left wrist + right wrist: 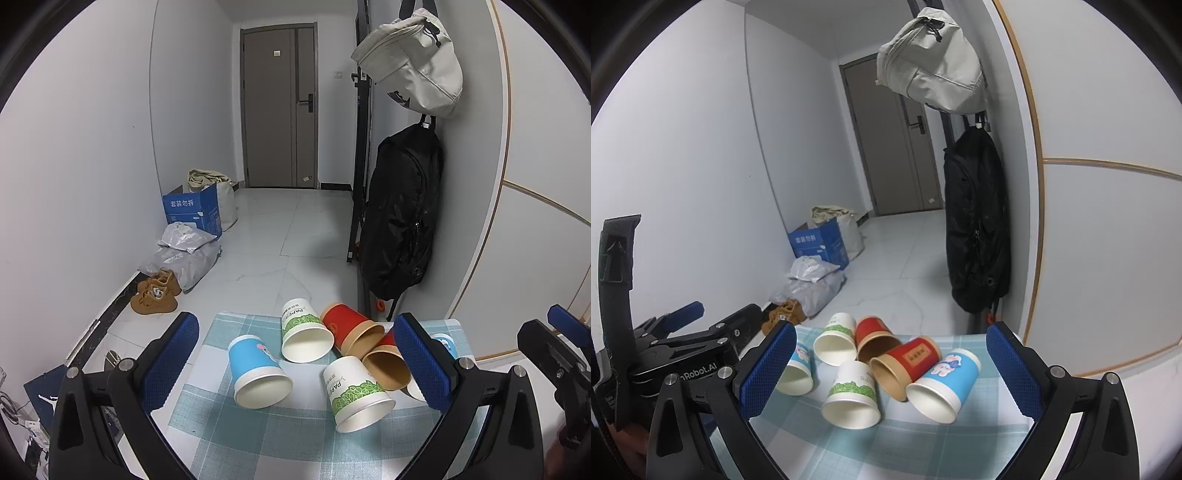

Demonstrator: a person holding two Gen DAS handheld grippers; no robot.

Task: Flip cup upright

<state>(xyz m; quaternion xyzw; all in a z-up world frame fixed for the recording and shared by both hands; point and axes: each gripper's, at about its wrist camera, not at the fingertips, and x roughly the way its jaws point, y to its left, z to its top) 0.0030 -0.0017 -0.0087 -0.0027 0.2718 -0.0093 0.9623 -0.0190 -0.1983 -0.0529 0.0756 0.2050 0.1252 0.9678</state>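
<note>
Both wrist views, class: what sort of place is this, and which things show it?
Probably a home entrance hallway: a front door with a lock, a black backpack hanging by the wall, and brown shoes on the tiled floor.

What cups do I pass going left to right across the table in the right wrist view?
Blue paper cup beside the left finger → far white paper cup with green leaf print → near white leaf-print paper cup → red paper cup with a label → blue paper cup with a cartoon print. All lie on their sides.
</note>
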